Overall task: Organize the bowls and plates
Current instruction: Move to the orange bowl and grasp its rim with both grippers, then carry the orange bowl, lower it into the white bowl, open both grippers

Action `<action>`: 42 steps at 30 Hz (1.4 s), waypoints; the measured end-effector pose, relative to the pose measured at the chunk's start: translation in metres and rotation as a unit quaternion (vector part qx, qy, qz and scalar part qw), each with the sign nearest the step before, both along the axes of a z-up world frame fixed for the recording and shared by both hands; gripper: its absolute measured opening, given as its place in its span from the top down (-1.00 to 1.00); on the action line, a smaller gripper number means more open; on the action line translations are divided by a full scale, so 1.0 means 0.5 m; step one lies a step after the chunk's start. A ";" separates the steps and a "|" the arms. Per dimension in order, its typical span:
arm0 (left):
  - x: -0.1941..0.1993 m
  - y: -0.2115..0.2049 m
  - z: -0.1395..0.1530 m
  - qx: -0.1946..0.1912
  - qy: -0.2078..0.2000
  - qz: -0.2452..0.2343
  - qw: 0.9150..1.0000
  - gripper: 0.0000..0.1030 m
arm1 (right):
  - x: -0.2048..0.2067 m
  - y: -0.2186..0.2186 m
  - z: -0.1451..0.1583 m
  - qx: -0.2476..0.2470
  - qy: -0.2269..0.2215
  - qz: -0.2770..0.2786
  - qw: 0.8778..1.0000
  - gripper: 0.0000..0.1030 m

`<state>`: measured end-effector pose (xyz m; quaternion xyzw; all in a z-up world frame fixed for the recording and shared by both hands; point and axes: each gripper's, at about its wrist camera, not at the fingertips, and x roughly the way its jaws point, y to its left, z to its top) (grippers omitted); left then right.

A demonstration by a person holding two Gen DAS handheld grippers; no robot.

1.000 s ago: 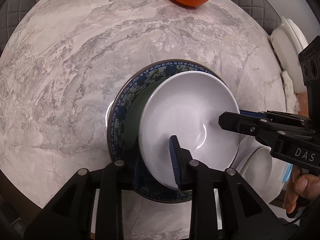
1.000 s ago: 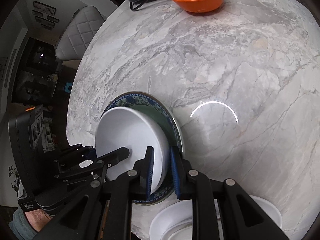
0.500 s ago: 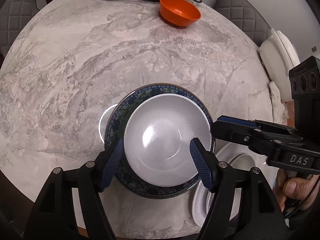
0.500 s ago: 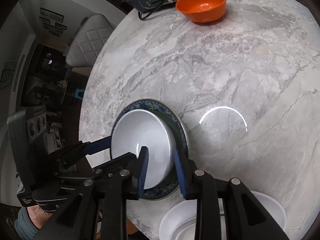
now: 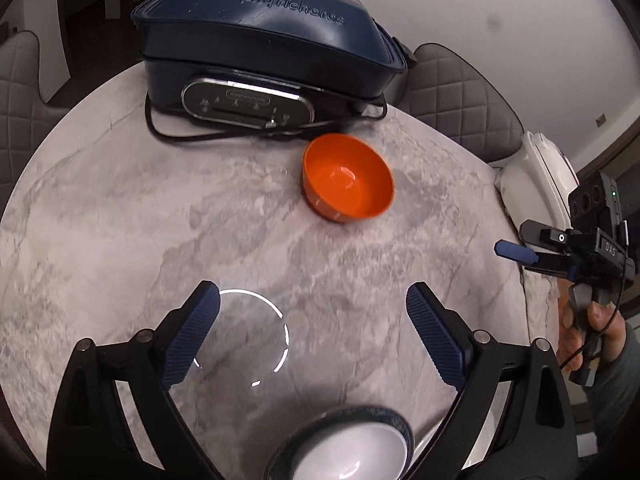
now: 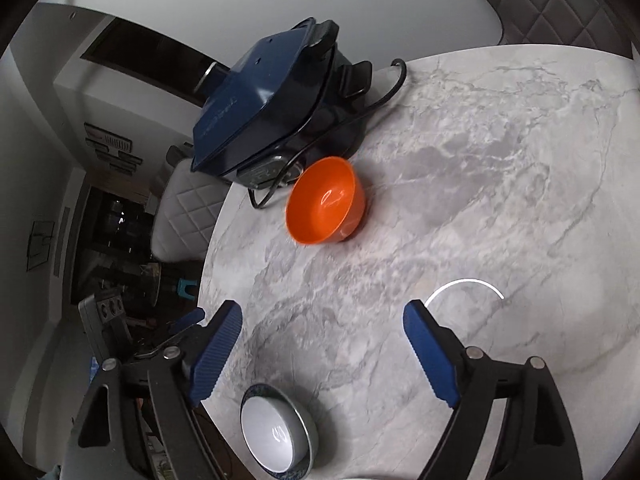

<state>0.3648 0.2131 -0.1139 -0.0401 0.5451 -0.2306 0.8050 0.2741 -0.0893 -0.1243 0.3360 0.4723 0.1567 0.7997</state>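
Observation:
A white bowl (image 5: pixel 352 456) sits in a blue-patterned plate (image 5: pixel 394 424) near the table's front edge; they also show in the right wrist view, bowl (image 6: pixel 272 434) and plate (image 6: pixel 306 466). An orange bowl (image 5: pixel 347 178) stands further back on the marble table (image 5: pixel 120 220), also in the right wrist view (image 6: pixel 325 206). My left gripper (image 5: pixel 312 334) is open and empty, raised above the table behind the stack. My right gripper (image 6: pixel 322 354) is open and empty, likewise raised; it shows at the right of the left wrist view (image 5: pixel 516 252).
A dark blue electric cooker (image 5: pixel 260 40) with a black cord (image 5: pixel 180 136) stands at the table's back, just behind the orange bowl. Quilted grey chairs (image 5: pixel 460 100) ring the table. A white appliance (image 5: pixel 536 176) sits beyond the right edge.
Both grippers have let go of the white bowl, which now rests in the patterned plate. Both have opened wide, lifted and moved back toward the orange bowl.

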 end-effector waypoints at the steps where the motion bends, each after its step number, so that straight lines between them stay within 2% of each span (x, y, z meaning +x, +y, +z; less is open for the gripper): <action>1: 0.032 -0.012 -0.006 -0.001 0.006 0.003 1.000 -0.84 | 0.024 -0.010 -0.004 0.004 0.002 0.000 1.000 -0.67; 3: 0.090 -0.034 -0.024 0.001 0.015 0.014 1.000 -0.84 | 0.070 -0.021 -0.015 0.013 0.000 0.007 1.000 -0.67; 6: 0.164 -0.073 -0.069 0.030 0.046 0.019 0.998 -0.84 | 0.129 -0.027 -0.040 0.017 0.009 0.013 1.000 -0.67; 10: 0.223 -0.105 -0.112 0.050 0.062 0.006 0.997 -0.81 | 0.196 -0.021 -0.080 0.019 0.032 0.027 0.999 -0.66; 15: 0.287 -0.110 -0.153 0.045 0.090 0.029 0.995 -0.78 | 0.252 -0.009 -0.117 0.028 0.045 0.038 0.998 -0.61; 17: 0.304 -0.114 -0.164 0.041 0.096 0.026 0.994 -0.76 | 0.268 -0.002 -0.122 0.028 0.049 0.045 0.997 -0.51; 19: 0.318 -0.117 -0.178 0.033 0.107 0.023 0.993 -0.60 | 0.281 0.005 -0.130 0.032 0.055 0.054 0.997 -0.43; 22: 0.330 -0.120 -0.199 0.037 0.116 0.016 0.992 -0.51 | 0.296 0.008 -0.143 0.032 0.065 0.059 0.996 -0.35; 28: 0.333 -0.123 -0.223 0.032 0.126 0.008 0.992 0.10 | 0.304 0.002 -0.162 0.038 0.078 0.058 0.994 -0.20; 30: 0.329 -0.130 -0.227 0.029 0.126 0.002 0.992 0.42 | 0.304 0.006 -0.166 0.034 0.082 0.061 0.994 -0.08; 32: 0.331 -0.132 -0.227 0.025 0.125 0.003 0.992 0.46 | 0.305 0.006 -0.170 0.036 0.087 0.060 0.994 0.18; 35: 0.336 -0.136 -0.231 0.019 0.126 0.004 0.992 0.67 | 0.315 0.004 -0.184 0.042 0.098 0.058 0.993 0.52; 38: 0.326 -0.157 -0.230 0.022 0.125 0.001 0.992 0.79 | 0.314 0.001 -0.184 0.047 0.098 0.056 0.992 0.63; 42: 0.311 -0.165 -0.226 0.019 0.127 0.003 0.992 0.80 | 0.312 0.009 -0.178 0.038 0.101 0.054 0.993 0.64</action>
